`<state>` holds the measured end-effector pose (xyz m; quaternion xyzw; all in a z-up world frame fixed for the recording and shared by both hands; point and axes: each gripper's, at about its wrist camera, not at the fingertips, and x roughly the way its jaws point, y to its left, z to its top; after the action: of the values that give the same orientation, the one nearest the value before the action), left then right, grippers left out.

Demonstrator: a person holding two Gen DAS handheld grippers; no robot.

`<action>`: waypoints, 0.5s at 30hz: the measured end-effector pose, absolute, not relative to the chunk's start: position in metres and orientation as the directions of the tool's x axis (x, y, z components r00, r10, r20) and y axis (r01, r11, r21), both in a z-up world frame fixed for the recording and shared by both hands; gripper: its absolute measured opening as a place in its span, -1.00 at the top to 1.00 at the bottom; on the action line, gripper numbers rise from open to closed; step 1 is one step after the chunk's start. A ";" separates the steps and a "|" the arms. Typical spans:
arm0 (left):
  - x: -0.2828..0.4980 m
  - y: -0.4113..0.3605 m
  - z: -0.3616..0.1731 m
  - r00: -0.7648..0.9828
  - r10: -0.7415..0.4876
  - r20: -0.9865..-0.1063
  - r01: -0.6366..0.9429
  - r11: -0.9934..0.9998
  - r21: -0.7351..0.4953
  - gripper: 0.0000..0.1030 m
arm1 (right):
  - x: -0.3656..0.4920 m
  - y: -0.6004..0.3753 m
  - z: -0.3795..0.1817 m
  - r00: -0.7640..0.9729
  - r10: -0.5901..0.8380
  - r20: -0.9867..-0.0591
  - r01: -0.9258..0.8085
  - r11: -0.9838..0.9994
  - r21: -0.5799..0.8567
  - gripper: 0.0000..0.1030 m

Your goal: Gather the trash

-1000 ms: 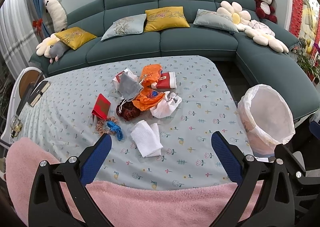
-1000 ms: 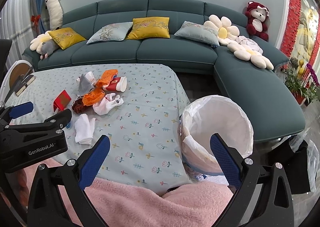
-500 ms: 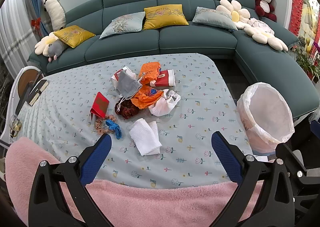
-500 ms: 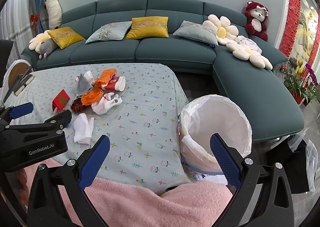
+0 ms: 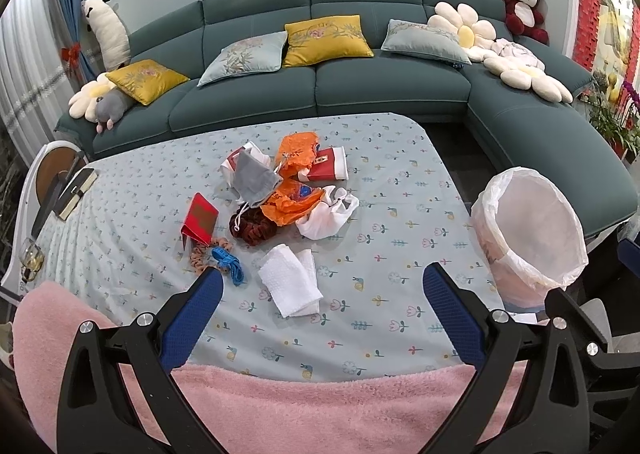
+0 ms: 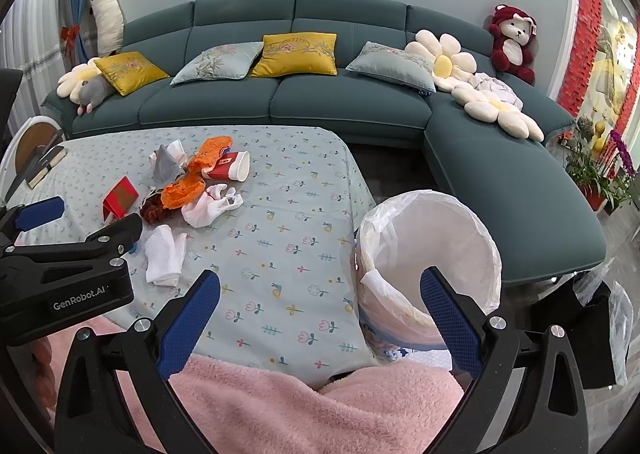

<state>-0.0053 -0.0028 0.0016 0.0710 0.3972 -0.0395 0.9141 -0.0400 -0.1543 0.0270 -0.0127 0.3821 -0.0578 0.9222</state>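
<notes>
black left gripper (image 5: pixel 322 290), right gripper (image 6: pixel 319 290), blue textured pads (image 5: pixel 192 318), silver screws, white genrobot.ai lettering

Teal sectional sofa (image 5: pixel 320 90), yellow cushions (image 5: pixel 326 39), red teddy bear (image 6: pixel 512 42), flower-patterned tablecloth (image 5: pixel 380 222), pink blanket (image 5: pixel 320 406)

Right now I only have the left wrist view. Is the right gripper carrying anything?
Observer: No. The right gripper has its jaws wide open with nothing between them.
Operator: Anything on the floor on the far side of the lined bin?
Observer: Yes, a black object sits to the bin's right with clear plastic beside it. I cannot tell what it is.
</notes>
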 end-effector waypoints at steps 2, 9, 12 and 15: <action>-0.005 -0.002 0.002 0.680 -0.016 -0.733 0.128 0.987 0.097 -0.86 | -0.040 -0.154 0.027 0.701 -0.118 -0.704 0.096 0.993 -0.071 -0.86; -0.005 -0.002 0.002 0.684 -0.015 -0.729 0.126 0.987 0.098 -0.86 | -0.040 -0.152 0.026 0.702 -0.121 -0.702 0.094 0.993 -0.077 -0.86; -0.005 -0.001 0.003 0.687 -0.012 -0.726 0.123 0.987 0.100 -0.86 | -0.041 -0.150 0.027 0.703 -0.129 -0.700 0.096 0.992 -0.087 -0.86; -0.005 0.000 0.002 0.685 -0.013 -0.729 0.121 0.988 0.097 -0.86 | -0.042 -0.150 0.027 0.703 -0.137 -0.698 0.100 0.991 -0.093 -0.86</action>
<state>-0.0050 0.0001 0.0022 0.0686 0.3953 -0.0366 0.9153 -0.0418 -0.1501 0.0269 -0.0238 0.3803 -0.0643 0.9223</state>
